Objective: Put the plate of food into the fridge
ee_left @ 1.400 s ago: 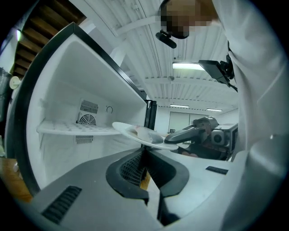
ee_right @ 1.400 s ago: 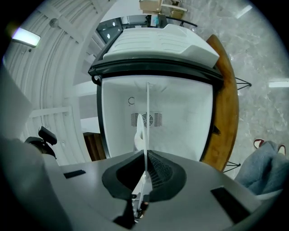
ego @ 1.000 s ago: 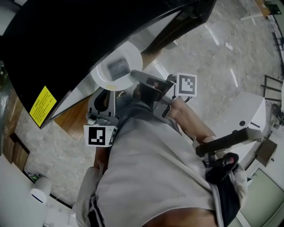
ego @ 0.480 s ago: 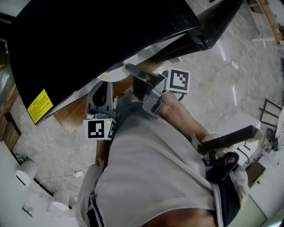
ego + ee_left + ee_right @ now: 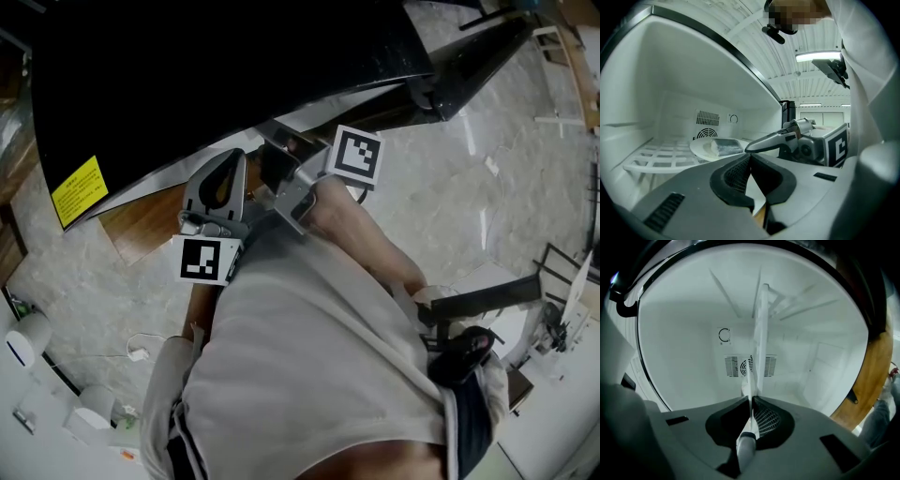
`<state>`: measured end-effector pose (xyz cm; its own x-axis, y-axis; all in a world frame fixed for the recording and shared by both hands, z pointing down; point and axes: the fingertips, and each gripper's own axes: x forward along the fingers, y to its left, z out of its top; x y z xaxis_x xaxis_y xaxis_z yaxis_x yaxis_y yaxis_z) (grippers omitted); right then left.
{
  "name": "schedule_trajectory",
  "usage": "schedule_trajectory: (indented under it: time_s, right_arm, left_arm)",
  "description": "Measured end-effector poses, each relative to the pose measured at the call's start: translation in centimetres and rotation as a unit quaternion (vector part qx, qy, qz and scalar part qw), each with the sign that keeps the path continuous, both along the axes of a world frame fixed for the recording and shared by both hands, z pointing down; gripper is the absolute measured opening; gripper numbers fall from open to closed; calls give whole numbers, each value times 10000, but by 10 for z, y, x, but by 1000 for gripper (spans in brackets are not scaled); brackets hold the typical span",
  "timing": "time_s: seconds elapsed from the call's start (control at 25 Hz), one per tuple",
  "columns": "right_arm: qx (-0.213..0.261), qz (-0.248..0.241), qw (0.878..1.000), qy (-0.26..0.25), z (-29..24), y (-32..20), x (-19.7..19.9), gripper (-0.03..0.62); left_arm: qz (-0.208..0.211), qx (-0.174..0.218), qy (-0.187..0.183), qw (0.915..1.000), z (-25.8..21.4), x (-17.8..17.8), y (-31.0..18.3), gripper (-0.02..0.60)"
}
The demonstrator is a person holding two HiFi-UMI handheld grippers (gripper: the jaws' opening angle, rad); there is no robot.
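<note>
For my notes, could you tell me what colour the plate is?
The plate is white; left gripper view shows it best.

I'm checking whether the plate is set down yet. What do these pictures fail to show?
Left gripper view: the food on the plate is too small to identify; whether the plate rests on the shelf is unclear.
Right gripper view: the plate shows edge-on, hiding the food.
Head view: the fridge hides the plate.

Inside the white fridge [image 5: 684, 79], the plate [image 5: 701, 149] of food [image 5: 723, 146] sits on the wire shelf [image 5: 661, 157]. The left hand-held gripper [image 5: 750, 157] has its jaws together, empty. The right hand-held gripper [image 5: 787, 136] reaches the plate's right rim.
</note>
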<state>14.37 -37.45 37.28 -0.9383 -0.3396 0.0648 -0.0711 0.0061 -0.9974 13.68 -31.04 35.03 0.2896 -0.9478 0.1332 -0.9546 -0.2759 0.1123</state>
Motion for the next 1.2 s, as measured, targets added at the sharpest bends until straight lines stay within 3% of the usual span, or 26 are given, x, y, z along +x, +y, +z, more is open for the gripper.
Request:
schedule_trajectory:
  time_s: [0.16, 0.48, 0.56, 0.64, 0.68, 0.72, 0.76, 0.84, 0.88, 0.92, 0.96, 1.0, 1.2]
  right_arm:
    - [-78, 103, 9998, -172, -4, 1, 1, 28]
    - [477, -68, 9986, -210, -20, 16, 6, 44]
    - [873, -133, 9960, -121, -25, 23, 7, 52]
    - [1665, -185, 9851, 395, -27, 32, 10, 52]
    - [2265, -229, 9701, 842, -27, 37, 12, 52]
    - [2968, -276, 9451, 1343, -30, 42, 13, 51]
    - [3685, -296, 9105, 1854, -34, 45, 12, 51]
    - [4866, -238, 8274, 2793, -40, 46, 10, 49]
    - [5260, -205, 7891, 3165, -40, 45, 8, 46]
    - [5514, -191, 7599, 3436, -39, 43, 7, 44]
    - [5646, -189, 7426, 3598, -38, 42, 6, 43]
    - [5696, -185, 7348, 3677, -37, 41, 7, 43]
    - [5801, -40, 7182, 3842, -41, 32, 12, 43]
  left_arm:
    - [44, 104, -84, 9999, -5, 6, -7, 18]
    - [-79, -82, -120, 9999, 1, 7, -6, 18]
    - [-133, 37, -134, 9998, -2, 2, -8, 18]
    - [-192, 32, -119, 9997, -2, -1, -9, 18]
    - [-253, 6, -114, 9996, -1, -3, -8, 18]
    - [-337, -19, -101, 9994, 0, -7, -9, 18]
    - [-429, -38, -77, 9990, 0, -11, -9, 18]
    - [-571, -47, -21, 9984, -1, -20, -11, 18]
    - [-614, -46, -2, 9981, -2, -22, -11, 18]
    - [-645, -48, 4, 9979, -2, -22, -11, 18]
    - [-667, -55, 2, 9978, -3, -21, -11, 18]
    - [-679, -61, 7, 9977, -4, -19, -10, 18]
    - [-650, -1, 39, 9979, -13, -7, -12, 18]
